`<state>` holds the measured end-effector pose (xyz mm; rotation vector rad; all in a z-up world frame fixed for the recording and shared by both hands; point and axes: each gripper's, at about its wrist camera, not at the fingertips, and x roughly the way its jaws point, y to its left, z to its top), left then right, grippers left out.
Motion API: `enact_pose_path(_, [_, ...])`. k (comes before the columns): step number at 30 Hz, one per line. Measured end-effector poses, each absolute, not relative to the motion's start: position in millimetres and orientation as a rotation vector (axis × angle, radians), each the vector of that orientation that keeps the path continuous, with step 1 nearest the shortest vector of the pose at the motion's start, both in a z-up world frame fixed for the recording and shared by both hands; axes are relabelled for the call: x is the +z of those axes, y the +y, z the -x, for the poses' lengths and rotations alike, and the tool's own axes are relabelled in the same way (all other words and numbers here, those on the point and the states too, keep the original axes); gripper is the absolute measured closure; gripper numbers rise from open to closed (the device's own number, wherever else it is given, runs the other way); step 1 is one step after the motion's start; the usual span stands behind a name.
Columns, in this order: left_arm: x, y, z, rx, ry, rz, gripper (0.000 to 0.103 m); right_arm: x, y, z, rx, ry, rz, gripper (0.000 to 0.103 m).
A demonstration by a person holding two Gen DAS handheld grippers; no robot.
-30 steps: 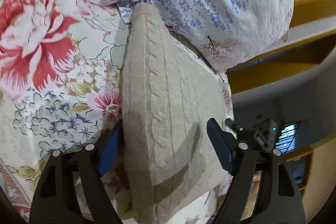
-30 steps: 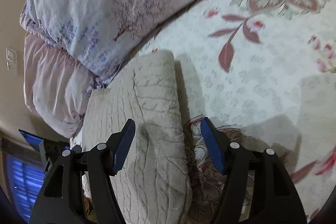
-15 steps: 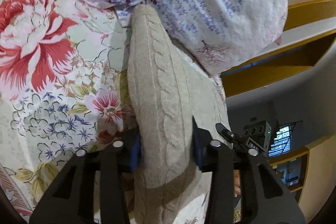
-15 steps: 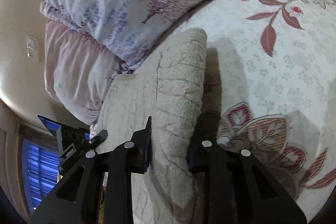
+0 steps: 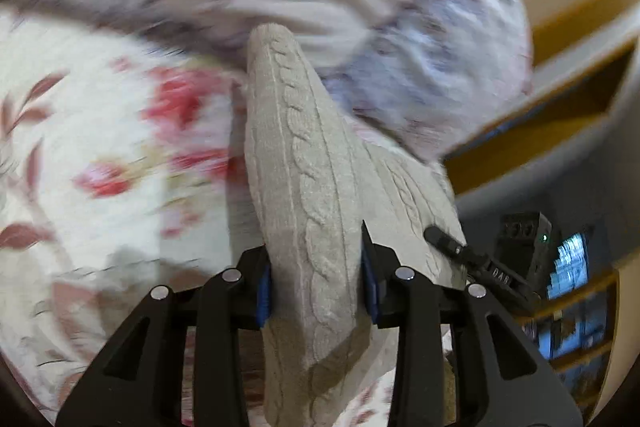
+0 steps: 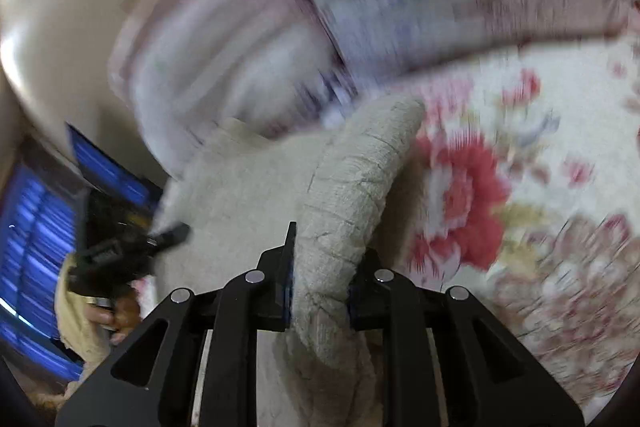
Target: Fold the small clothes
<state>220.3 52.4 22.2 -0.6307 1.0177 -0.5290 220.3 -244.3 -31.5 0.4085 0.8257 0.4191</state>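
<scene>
So both grippers have a bunched ridge of the beige cable-knit garment (image 5: 304, 187) pinched. L gripper (image 5: 316, 287) is partly closed w/ the blue pads pressing either side of a thick fold, cable pattern facing the cam. R gripper (image 6: 320, 279) has just been closing, narrower gap, pads squeezing a thinner roll of the same knit, which in that view shows its rougher back side (image 6: 352, 195). Garment sits on the floral bedsheet (image 5: 100, 147), its far end up against the pillows (image 5: 420, 67); background is motion-blurred in both views, so fine detail of the bed is lost. Key relation: in each wrist view the ridge runs straight out from between the fingers, long axis roughly in line w/ where the fingers point, toward the pillows. The two grips sit on opposite side edges of the cloth, w/ a flat span of knit between them; from the R view the other gripper's tip (image 6: 172, 233) shows at the left edge of that span, from the L view the R tool's tip (image 5: 444, 241) shows just right of it. So neither hand is nearer, they hold matching edges, approx parallel. My read: next move prob carries both edges together across or along the garment for a fold, needs both hands moving evenly or the span skews. A hand (image 6: 116, 315) grips the L tool, low left in the R view.
</scene>
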Motion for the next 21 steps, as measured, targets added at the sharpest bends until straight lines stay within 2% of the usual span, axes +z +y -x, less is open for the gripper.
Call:
enact_pose_path(2, [4.0,57.4,-225.1,-0.511,1.049,0.665,0.065,-50.0,-241.9,-227.6,0.367,0.881,-0.409,0.075])
enact_pose_path(3, [-1.2,57.8,-225.2,-0.505,1.055,0.672,0.062,-53.4,-245.1,-227.9,0.368,0.878,-0.439,0.075])
enact_pose_path(4, [-2.6,58.8,-224.0,-0.502,1.05,0.673,0.06,-52.6,-247.4,-226.4,0.369,0.877,-0.457,0.074])
enact_pose_path(9, [8.5,59.7,-222.2,-0.463,1.018,0.596,0.044,-37.8,-267.9,-211.1,0.327,0.833,-0.478,0.056])
enact_pose_path(11, [7.9,59.1,-222.6,-0.459,1.022,0.585,0.044,-41.1,-271.4,-212.1,0.318,0.851,-0.487,0.055])
enact_pose_path(16, [-3.6,54.9,-226.0,-0.488,1.049,0.613,0.042,-63.9,-260.0,-232.3,0.413,0.94,-0.563,0.045])
enact_pose_path(17, [-5.0,53.4,-227.6,-0.5,1.051,0.626,0.043,-66.1,-257.4,-235.6,0.436,0.943,-0.583,0.045])
enact_pose_path(18, [-6.0,51.8,-229.6,-0.511,1.053,0.636,0.044,-68.5,-253.9,-240.4,0.467,0.951,-0.603,0.059])
enact_pose_path(19, [-6.7,50.3,-231.4,-0.517,1.052,0.64,0.047,-70.5,-251.0,-242.9,0.485,0.952,-0.604,0.066])
enact_pose_path(21, [-4.8,46.6,-233.5,-0.512,1.031,0.634,0.06,-69.4,-248.3,-244.6,0.516,0.929,-0.617,0.074])
